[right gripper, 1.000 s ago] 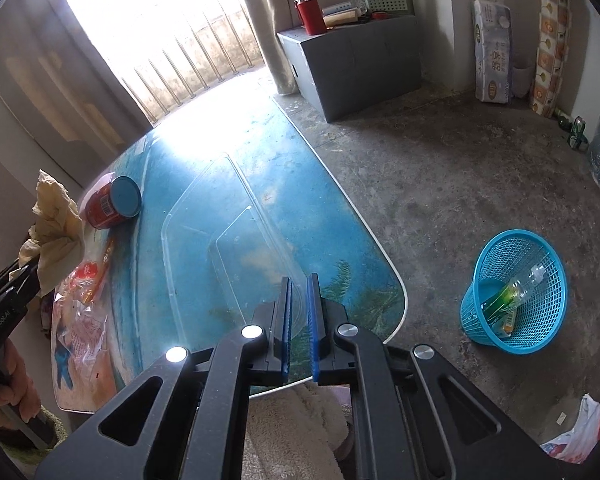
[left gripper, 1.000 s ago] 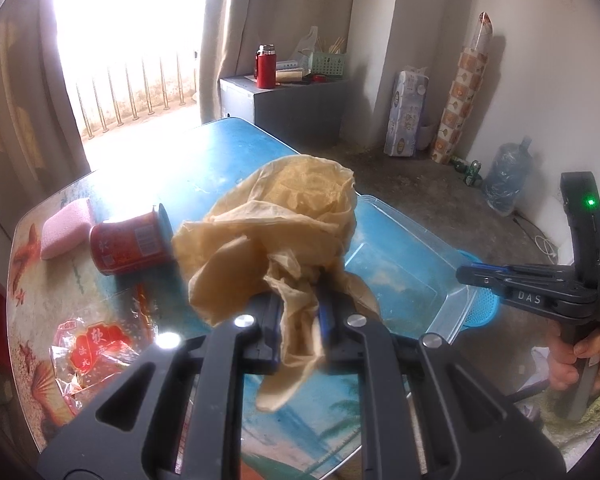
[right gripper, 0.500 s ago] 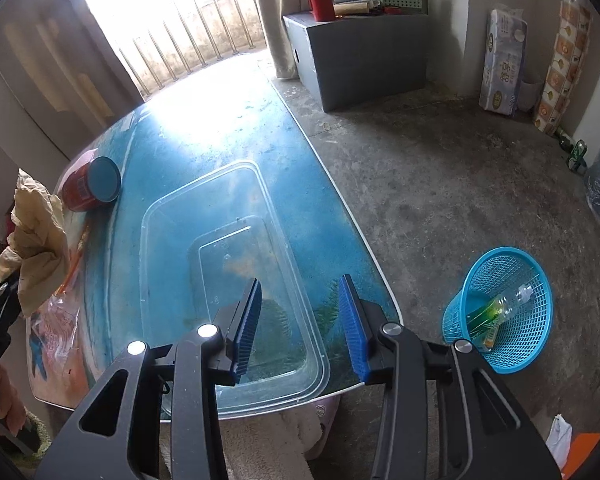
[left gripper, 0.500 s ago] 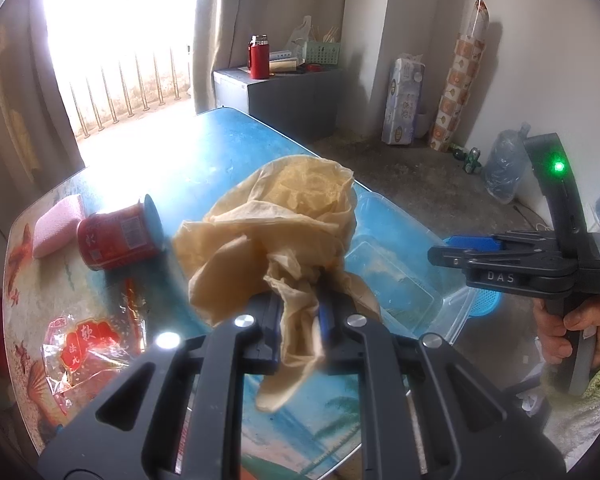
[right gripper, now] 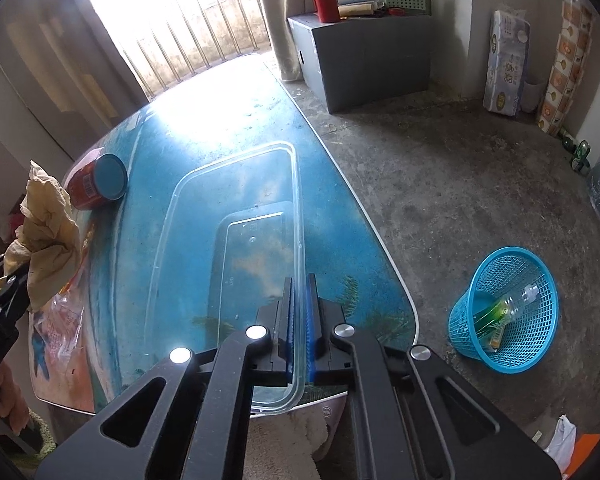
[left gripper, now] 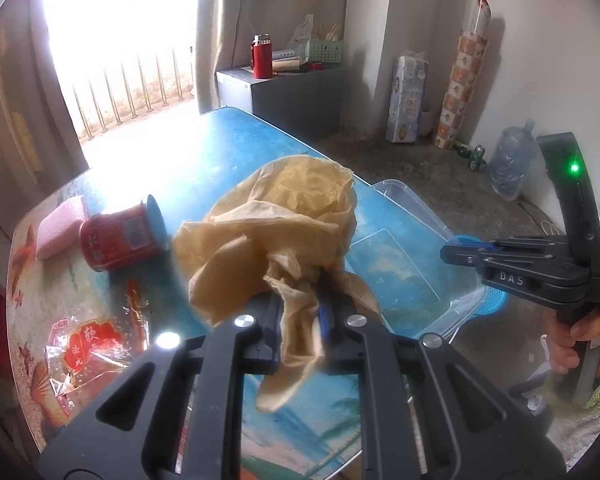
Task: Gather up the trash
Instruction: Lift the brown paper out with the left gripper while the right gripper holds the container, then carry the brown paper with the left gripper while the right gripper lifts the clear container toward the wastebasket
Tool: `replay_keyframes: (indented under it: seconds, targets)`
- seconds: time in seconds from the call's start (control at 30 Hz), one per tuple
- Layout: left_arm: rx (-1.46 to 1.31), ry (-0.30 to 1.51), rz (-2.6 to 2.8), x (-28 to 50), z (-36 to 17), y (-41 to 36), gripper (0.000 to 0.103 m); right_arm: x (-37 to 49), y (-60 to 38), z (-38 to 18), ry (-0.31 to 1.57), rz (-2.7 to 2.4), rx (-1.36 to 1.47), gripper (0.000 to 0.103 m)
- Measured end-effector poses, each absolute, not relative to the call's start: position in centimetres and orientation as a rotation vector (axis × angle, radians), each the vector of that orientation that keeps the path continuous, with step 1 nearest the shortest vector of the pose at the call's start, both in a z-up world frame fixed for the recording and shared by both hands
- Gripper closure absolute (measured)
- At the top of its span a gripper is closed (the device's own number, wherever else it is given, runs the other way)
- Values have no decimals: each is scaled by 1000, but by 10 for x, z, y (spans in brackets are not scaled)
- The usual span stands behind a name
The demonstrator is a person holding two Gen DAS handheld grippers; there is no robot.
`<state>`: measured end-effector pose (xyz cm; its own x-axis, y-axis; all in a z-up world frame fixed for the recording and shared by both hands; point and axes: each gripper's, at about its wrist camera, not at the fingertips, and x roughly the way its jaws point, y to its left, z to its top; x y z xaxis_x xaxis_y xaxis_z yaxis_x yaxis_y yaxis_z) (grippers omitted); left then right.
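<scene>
The left hand-held gripper was clamped on crumpled tan paper; the right hand-held gripper pinched the clear plastic container's rim. Lifting it level toward the blue mesh basket seemed wise.

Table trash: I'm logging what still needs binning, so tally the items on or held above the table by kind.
Crumpled paper, in left gripper: 1
Clear plastic container, in right gripper: 1
Red can: 1
Snack wrapper: 1
Pink sponge: 1
Total: 5
</scene>
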<state>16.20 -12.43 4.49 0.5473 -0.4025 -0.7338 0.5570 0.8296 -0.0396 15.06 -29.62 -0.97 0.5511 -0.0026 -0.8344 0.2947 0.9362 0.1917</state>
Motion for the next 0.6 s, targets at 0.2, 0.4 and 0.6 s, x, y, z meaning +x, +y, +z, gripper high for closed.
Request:
replay_keyframes:
  seconds: [0.2, 0.4, 0.6]
  targets:
    - [210, 806, -572, 161, 46, -126, 91, 143, -295, 2, 942, -168, 339, 99]
    - [216, 789, -566, 155, 50, -126, 91, 135, -292, 14, 910, -158, 336, 99]
    - [218, 784, -566, 153, 52, -126, 91, 128, -292, 24, 880, -147, 342, 99]
